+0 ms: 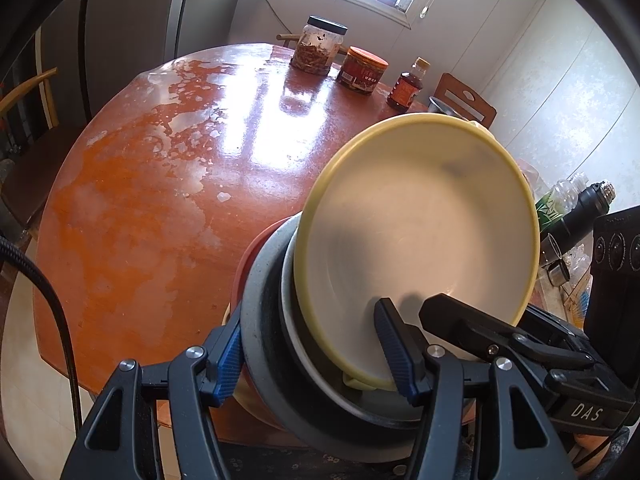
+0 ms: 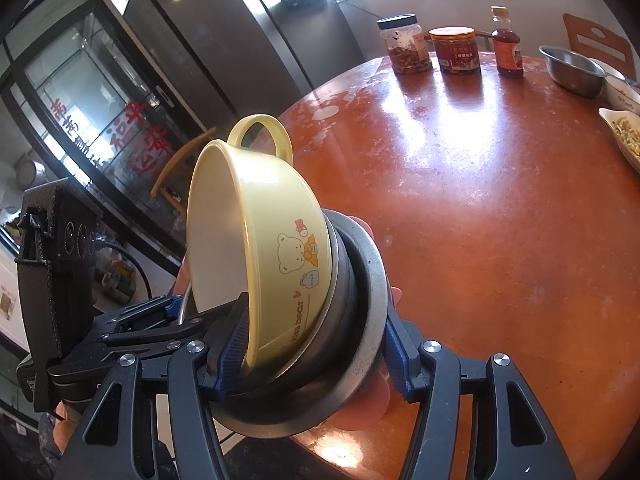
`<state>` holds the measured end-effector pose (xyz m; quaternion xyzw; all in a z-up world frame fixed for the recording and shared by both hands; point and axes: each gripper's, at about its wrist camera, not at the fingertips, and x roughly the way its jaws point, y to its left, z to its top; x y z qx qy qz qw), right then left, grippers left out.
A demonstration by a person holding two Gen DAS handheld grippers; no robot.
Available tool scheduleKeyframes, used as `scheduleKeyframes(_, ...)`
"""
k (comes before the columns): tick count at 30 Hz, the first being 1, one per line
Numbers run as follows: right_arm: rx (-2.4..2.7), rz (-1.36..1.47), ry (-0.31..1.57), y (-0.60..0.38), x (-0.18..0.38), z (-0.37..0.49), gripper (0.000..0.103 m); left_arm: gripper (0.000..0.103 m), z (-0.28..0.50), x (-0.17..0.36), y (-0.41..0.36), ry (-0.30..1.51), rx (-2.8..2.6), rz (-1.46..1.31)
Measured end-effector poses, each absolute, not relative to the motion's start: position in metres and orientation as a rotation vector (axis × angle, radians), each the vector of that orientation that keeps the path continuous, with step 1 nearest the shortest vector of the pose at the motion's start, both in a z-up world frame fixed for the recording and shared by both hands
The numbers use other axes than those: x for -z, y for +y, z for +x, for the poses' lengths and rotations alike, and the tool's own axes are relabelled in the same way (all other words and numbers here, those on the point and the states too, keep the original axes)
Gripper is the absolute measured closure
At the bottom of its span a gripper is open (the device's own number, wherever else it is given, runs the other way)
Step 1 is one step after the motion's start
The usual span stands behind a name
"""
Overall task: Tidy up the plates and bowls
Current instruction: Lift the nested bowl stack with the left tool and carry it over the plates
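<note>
Much of the stack I'm holding is hidden.

From my left tongs (image 1: 316, 356), the yellow bowl (image 1: 420, 232) covers nearly all of the steel bowl (image 1: 438, 105) behind it, and the pink plate (image 1: 244, 268) shows only as a sliver past the grey dish (image 1: 260, 320). From my right tongs (image 2: 316, 356), the white dishes (image 2: 622, 132) of food are cut off by the right edge, the jar labels (image 2: 456, 54) are too small to read, and the counter (image 2: 500, 200) runs out of frame.
</note>
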<state>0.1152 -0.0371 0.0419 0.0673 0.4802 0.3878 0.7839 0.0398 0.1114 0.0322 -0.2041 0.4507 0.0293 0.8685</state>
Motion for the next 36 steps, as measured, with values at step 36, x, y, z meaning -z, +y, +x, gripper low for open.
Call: scheduleKeyframes(36,-0.822,0.128,0.972,-0.048,-0.055,0.114,0.041,0.042,0.042,-0.035,0.108,0.932,-0.083,-0.381)
